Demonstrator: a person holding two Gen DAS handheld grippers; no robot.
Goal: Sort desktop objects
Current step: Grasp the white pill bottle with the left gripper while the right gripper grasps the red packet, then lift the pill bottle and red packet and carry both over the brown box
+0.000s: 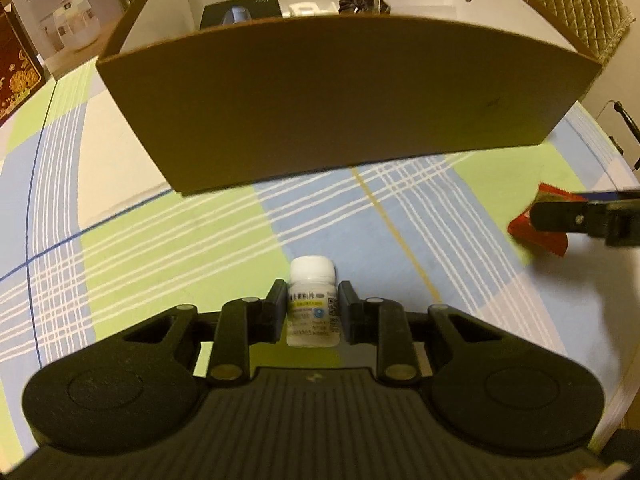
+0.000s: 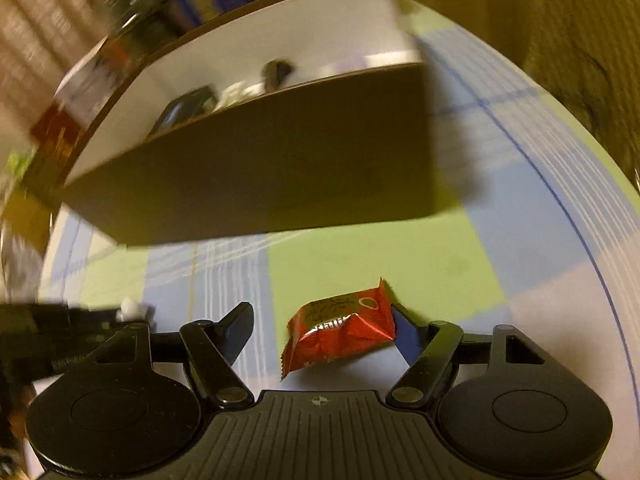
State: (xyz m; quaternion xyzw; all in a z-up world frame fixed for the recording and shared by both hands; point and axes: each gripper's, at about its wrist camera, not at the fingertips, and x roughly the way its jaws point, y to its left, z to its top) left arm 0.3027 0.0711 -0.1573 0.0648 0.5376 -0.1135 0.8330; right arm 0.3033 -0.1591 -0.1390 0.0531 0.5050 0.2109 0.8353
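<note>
- The left gripper (image 1: 313,308) is clamped on a white pill bottle (image 1: 312,304), upright, in front of the brown box (image 1: 336,96).
- The right gripper (image 2: 324,328) is spread wide around a red snack packet (image 2: 342,328) lying on the checked cloth (image 2: 380,256), also before the box; one finger seems to touch it, though blur leaves this unsure.

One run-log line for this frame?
left tool: shut on pill bottle | right tool: open around red packet | box: ahead
</note>
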